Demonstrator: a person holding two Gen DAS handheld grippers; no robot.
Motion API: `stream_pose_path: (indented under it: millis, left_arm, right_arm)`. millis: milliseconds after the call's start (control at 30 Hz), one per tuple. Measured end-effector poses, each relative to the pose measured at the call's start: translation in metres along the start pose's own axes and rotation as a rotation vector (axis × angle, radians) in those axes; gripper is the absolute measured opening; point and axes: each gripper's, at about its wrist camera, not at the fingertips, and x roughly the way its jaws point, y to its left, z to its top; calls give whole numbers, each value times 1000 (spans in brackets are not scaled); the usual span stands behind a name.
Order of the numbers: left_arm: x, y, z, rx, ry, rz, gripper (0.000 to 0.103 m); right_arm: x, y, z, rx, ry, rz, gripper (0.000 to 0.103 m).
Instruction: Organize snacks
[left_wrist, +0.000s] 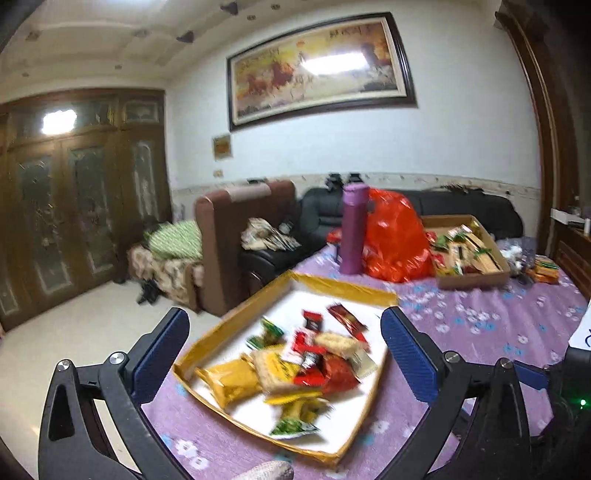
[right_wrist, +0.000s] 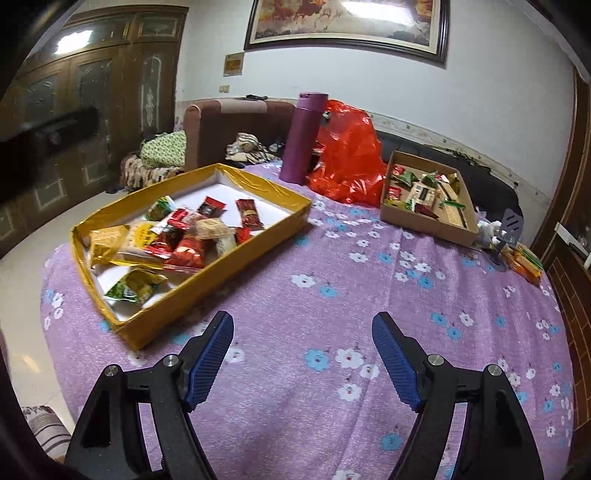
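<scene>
A gold-rimmed tray (left_wrist: 325, 286) (right_wrist: 255, 182) with a white floor holds a heap of wrapped snacks (left_wrist: 303, 362) (right_wrist: 173, 236) in red, yellow and green. My left gripper (left_wrist: 284, 319) hangs wide open just above and in front of that heap, with nothing between its blue pads. Over the bare flowered cloth to the right of the tray, my right gripper (right_wrist: 303, 321) is open and holds nothing. A brown cardboard box (left_wrist: 476, 278) (right_wrist: 424, 223) with more snacks stands far right on the table.
A purple flask (left_wrist: 352, 229) (right_wrist: 303, 136) and a red plastic bag (left_wrist: 395, 240) (right_wrist: 349, 155) stand at the table's far side. Small packets (right_wrist: 526, 264) lie near the right edge. Sofas (left_wrist: 236, 243) and a wooden cabinet (left_wrist: 74, 192) lie beyond the purple tablecloth (right_wrist: 351, 295).
</scene>
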Motion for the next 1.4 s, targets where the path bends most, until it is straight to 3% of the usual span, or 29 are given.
stream_pose_path:
  millis: [100,300,600,1400]
  left_arm:
    - [10,2,-4,-18,57,-23,103]
    - [32,-1,-16,20,157,24,103]
    - [41,4,-27,-2,199,-66,103]
    - [58,0,-37,8,266,-54,103]
  right_arm:
    - [0,5,-2,-9,-4,18,80]
    - [1,17,-4,-24,-6,58,80]
    - [3,36,-7,-64,-2,91,80]
    - [12,46,-11,-76,24,120,80]
